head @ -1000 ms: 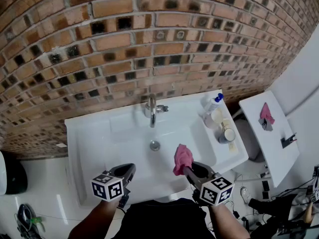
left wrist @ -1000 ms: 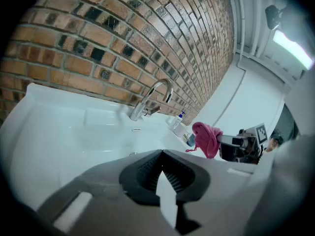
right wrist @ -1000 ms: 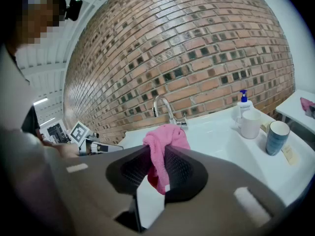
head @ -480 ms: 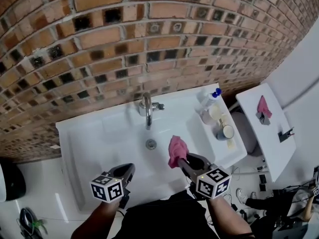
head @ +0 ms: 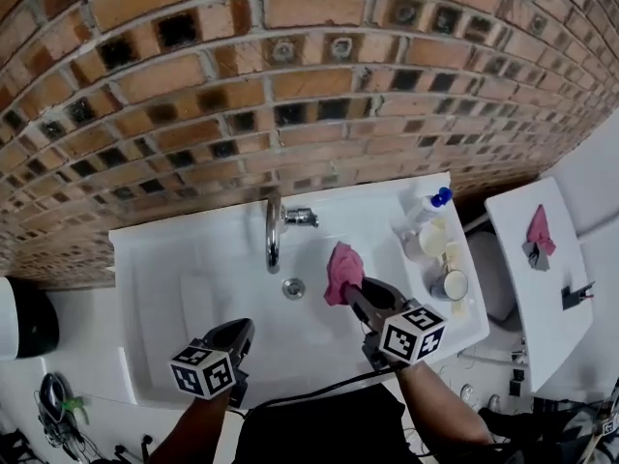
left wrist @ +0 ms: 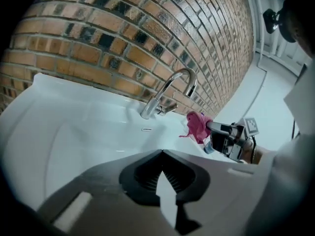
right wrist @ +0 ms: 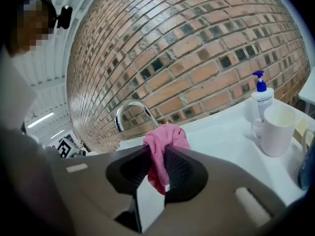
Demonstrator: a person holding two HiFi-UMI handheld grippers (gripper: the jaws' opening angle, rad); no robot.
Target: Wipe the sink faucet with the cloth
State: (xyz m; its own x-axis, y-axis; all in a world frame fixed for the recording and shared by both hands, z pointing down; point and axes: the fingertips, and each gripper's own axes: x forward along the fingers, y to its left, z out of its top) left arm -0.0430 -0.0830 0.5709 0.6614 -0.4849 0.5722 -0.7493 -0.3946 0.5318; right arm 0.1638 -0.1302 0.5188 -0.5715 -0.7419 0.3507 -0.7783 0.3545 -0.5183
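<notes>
The chrome gooseneck faucet [head: 272, 232] stands at the back of the white sink [head: 164, 259], its spout over the drain [head: 294, 288]. My right gripper [head: 352, 289] is shut on a pink cloth [head: 340, 270], held above the basin just right of the faucet and apart from it. In the right gripper view the cloth [right wrist: 165, 142] bunches between the jaws with the faucet [right wrist: 131, 111] behind it. My left gripper [head: 240, 335] hangs over the sink's front left, shut and holding nothing. The left gripper view shows the faucet [left wrist: 167, 93] and the cloth [left wrist: 197, 126] ahead.
A soap pump bottle [head: 427, 208] and two cups [head: 432, 240] [head: 451, 284] stand on the sink's right ledge. A brick wall [head: 290, 85] rises behind. A white cabinet top [head: 556, 288] with another pink cloth [head: 538, 228] stands to the right.
My right gripper has carried the pink cloth forward over the basin, closer to the faucet. The left gripper has stayed near the sink's front.
</notes>
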